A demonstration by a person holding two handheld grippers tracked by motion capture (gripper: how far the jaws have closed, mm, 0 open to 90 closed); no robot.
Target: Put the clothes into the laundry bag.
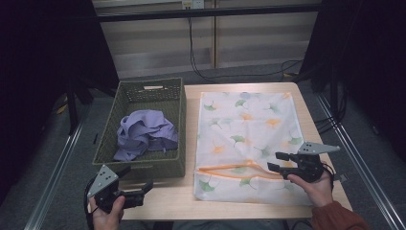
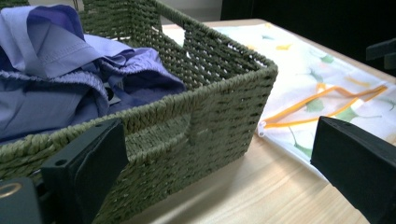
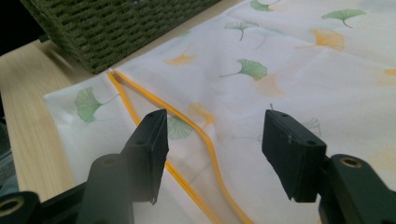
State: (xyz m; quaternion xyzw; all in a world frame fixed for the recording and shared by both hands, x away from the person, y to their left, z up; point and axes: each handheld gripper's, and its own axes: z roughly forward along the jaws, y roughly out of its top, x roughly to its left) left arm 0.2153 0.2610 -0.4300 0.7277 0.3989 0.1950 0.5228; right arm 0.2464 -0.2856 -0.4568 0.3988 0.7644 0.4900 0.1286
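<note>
Wooden table (image 1: 177,199) carries a green woven basket (image 1: 143,165) with purple clothes (image 1: 143,132) inside, and beside it a white leaf-printed bag (image 1: 249,139). Right gripper (image 1: 279,161) hovers over the bag's orange zipper (image 1: 230,168), jaws wide, holding nothing. Left gripper (image 1: 139,179) waits near the basket's front wall, jaws also wide.

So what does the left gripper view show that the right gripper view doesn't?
The left gripper view shows the crumpled purple garment lying inside the woven basket, seen past the open left gripper. The right gripper view shows the open right gripper above the leaf-print bag, over its orange zipper. Both share the basket, the bag with its zipper and the wooden table.
</note>
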